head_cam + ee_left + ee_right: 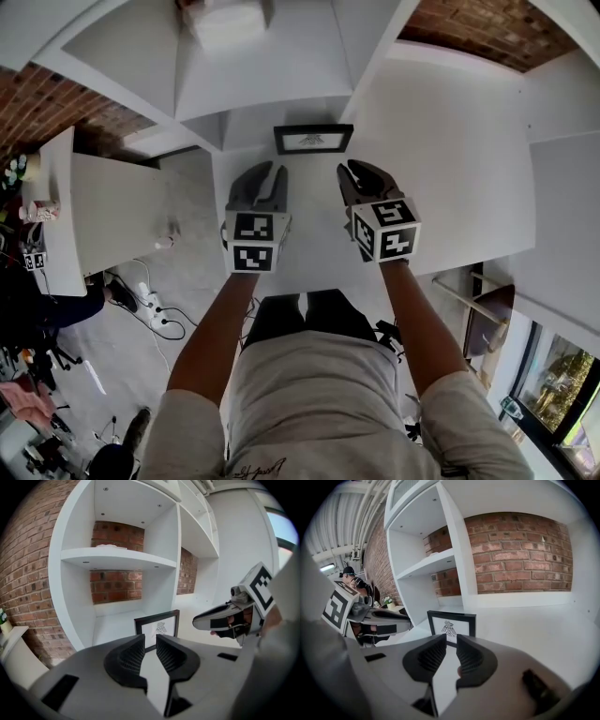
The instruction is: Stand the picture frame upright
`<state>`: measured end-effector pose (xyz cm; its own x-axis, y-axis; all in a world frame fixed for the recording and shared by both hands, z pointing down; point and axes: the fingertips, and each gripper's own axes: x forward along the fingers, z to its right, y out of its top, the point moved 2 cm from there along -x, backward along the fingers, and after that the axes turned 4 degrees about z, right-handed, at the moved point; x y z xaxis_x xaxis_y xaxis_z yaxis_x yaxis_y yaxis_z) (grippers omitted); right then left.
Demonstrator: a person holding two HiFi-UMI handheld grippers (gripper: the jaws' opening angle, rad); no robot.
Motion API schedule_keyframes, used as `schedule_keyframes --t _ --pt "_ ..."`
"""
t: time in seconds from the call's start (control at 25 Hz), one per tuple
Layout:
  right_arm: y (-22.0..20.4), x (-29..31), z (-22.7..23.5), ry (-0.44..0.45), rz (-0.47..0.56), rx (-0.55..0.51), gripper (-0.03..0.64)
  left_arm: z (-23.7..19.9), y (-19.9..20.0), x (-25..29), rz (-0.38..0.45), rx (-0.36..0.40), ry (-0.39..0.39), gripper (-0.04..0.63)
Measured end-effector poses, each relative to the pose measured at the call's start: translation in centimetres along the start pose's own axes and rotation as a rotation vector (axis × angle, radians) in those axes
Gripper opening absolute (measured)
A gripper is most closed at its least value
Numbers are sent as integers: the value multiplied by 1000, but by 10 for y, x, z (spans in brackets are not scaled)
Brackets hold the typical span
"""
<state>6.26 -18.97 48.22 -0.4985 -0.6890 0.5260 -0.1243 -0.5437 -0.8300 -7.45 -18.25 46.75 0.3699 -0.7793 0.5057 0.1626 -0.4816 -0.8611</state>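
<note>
Picture frame (313, 139) stands upright on the white shelf (450, 169), printed face toward both claws. Left claw (265, 178) and right claw (362, 176) are on the near side of the frame, not touching it, one off each lower corner. Both claws are slightly spread, with nothing between the jaws.
</note>
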Motion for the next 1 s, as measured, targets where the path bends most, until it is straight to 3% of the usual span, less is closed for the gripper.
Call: schedule_keyframes --t 0.36,1.0 --pt "3 -42 -34 53 5 -25 62 12 1 -41 -2 26 -26 48" --pt "9 -103 -64 33 39 -39 35 25 13 -118 54 -23 -51 20"
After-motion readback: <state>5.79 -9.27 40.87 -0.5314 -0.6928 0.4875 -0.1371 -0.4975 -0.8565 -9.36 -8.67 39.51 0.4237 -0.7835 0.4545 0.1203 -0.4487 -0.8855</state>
